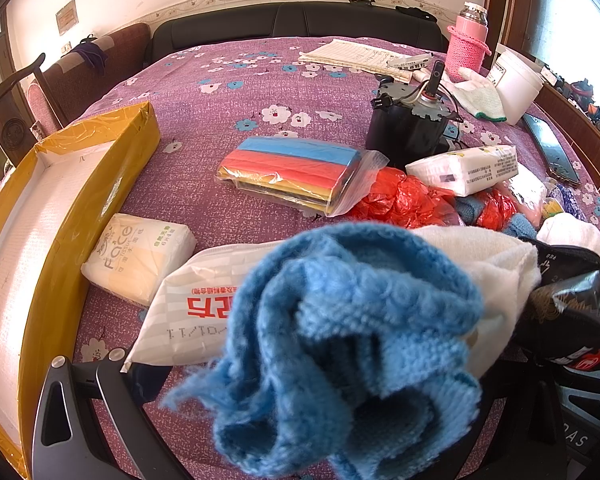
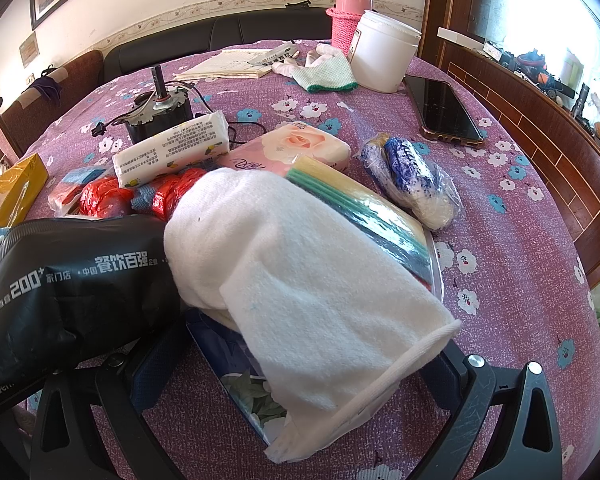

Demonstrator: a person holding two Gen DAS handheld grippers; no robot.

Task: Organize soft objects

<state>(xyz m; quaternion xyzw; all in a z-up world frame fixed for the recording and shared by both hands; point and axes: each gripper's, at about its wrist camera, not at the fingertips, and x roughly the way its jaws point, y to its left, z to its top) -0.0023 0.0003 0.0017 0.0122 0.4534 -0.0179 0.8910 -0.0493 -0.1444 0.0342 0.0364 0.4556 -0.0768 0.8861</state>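
Nothing sits in the yellow box (image 1: 66, 184) yet as far as I see, its white floor bare, so the sorting looks barely begun to me. On the left wrist view my left gripper (image 1: 300, 408) carries a blue knitted cloth (image 1: 340, 344), fuzzy and bunched, lifted above the table; the fingertips are buried in it, so the grip I judge, not see. Tissue packs (image 1: 140, 258) and bagged sponges (image 1: 292, 170) lie loose on the floral tablecloth (image 1: 204, 60).

Right wrist view: my right gripper (image 2: 296, 400) is spread wide around a white towel (image 2: 300, 280), soft, draped over a glossy floral pack (image 2: 244, 392). Whether it pinches anything, I can't tell.
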